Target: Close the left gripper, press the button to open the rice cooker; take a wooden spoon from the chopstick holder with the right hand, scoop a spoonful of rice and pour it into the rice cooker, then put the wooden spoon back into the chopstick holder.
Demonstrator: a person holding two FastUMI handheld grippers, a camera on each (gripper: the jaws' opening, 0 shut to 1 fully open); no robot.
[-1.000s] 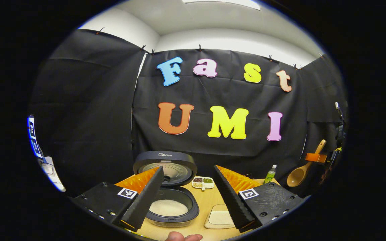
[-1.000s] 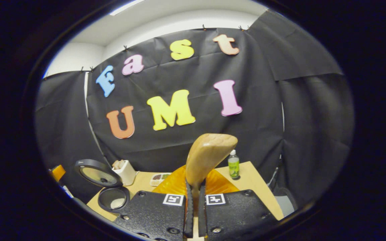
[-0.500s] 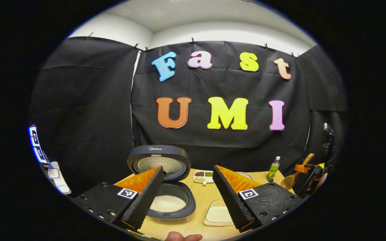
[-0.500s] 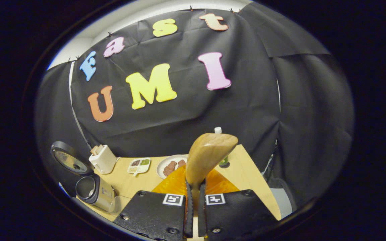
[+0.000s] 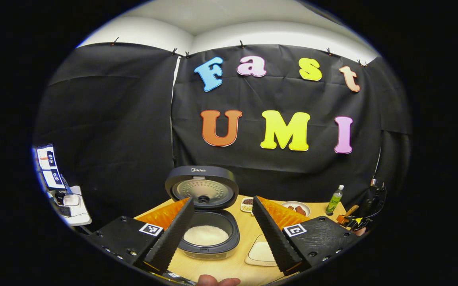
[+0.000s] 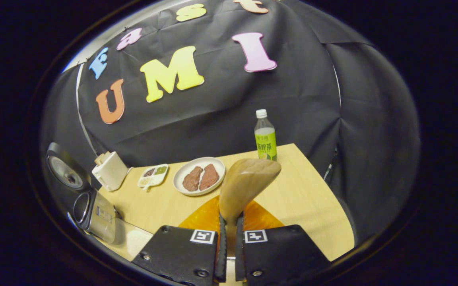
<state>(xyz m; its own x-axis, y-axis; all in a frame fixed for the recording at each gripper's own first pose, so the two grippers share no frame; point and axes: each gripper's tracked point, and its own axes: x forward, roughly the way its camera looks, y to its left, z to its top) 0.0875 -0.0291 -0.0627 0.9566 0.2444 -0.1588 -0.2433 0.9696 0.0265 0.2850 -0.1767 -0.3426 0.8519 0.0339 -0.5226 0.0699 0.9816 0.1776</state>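
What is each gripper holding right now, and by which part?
Right gripper: the wooden spoon, clamped by its handle just below the bowl. Left gripper: open, holding nothing.

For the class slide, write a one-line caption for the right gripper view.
Right tool clamps a wooden spoon, bowl up, above a table with a plate of food and a bottle.

Each gripper, the left gripper (image 5: 223,230) and the right gripper (image 6: 229,254), carries two black blocky finger mounts with a matte grained surface, small round screws near the edges, and one square black-and-white marker tag per mount; the inner finger faces are ribbed. A fingertip (image 5: 217,281) of the person shows at the bottom edge of the left gripper view.
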